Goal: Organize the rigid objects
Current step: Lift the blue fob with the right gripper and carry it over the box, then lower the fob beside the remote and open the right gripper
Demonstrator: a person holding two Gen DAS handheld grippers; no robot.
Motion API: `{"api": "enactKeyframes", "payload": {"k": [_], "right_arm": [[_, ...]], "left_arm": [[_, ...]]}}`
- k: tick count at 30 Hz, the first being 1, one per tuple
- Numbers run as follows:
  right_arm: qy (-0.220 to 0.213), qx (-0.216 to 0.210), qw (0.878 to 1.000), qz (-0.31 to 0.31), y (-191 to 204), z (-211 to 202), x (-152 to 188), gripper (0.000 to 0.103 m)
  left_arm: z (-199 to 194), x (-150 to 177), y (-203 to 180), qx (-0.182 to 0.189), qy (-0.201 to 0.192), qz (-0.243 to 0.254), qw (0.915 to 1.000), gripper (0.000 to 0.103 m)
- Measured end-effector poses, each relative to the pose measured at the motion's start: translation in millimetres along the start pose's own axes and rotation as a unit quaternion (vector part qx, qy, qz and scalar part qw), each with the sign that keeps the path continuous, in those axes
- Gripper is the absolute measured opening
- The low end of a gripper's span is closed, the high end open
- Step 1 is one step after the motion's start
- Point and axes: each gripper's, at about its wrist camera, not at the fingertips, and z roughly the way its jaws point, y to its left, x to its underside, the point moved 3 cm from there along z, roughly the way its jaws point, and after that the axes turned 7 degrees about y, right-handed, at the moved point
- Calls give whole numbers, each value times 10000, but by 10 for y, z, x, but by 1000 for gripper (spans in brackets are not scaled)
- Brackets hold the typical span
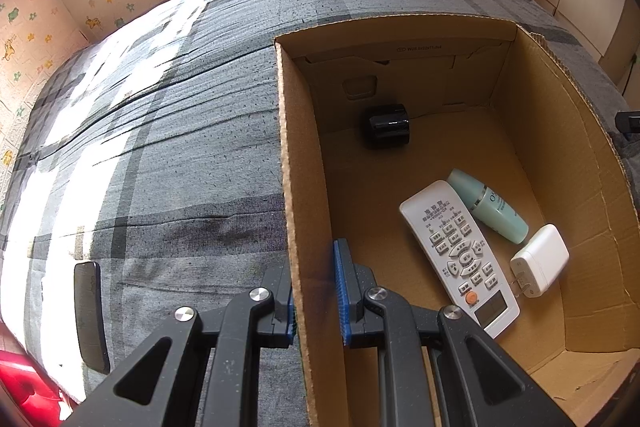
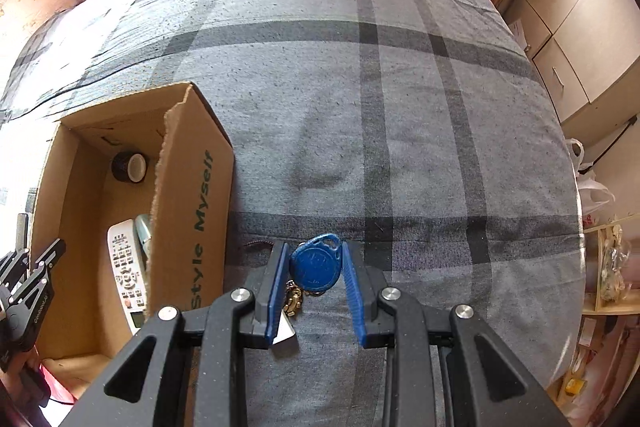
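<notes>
An open cardboard box (image 1: 304, 211) sits on the bed. Inside lie a white remote (image 1: 460, 255), a pale green bottle (image 1: 486, 205), a white charger plug (image 1: 540, 261) and a black tape roll (image 1: 386, 126). My left gripper (image 1: 314, 291) straddles the box's left wall, its jaws close on either side of the cardboard. My right gripper (image 2: 314, 267) is closed around a blue key fob (image 2: 316, 263) with a brass ring and a key (image 2: 290, 303), just above the bedspread, right of the box (image 2: 188, 195). The left gripper also shows in the right wrist view (image 2: 36, 275).
The bed has a grey plaid cover (image 2: 400, 107). A black phone-like slab (image 1: 91, 315) lies on the bed left of the box. A cartoon-patterned wall (image 1: 60, 7) runs behind the bed. Cupboards (image 2: 576, 39) and shelves (image 2: 608, 267) stand to the right.
</notes>
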Motion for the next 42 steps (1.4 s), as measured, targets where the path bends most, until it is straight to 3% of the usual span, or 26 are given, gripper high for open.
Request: {"api": "enactKeyframes", "payload": {"k": [9, 18, 28, 42], "right_arm": [[-228, -34, 9984, -514, 392, -413, 15, 28], [-296, -219, 9941, -1019, 931, -577, 114, 28], [-270, -437, 9883, -1434, 1416, -584, 241, 28], [-113, -459, 9836, -1743, 1858, -295, 416, 28]], "left_arm": [[3, 1, 15, 28, 2, -12, 10000, 16], [3, 0, 15, 28, -1, -11, 10000, 16], [4, 2, 15, 31, -1, -14, 10000, 16], [6, 1, 16, 31, 1, -14, 10000, 16]]}}
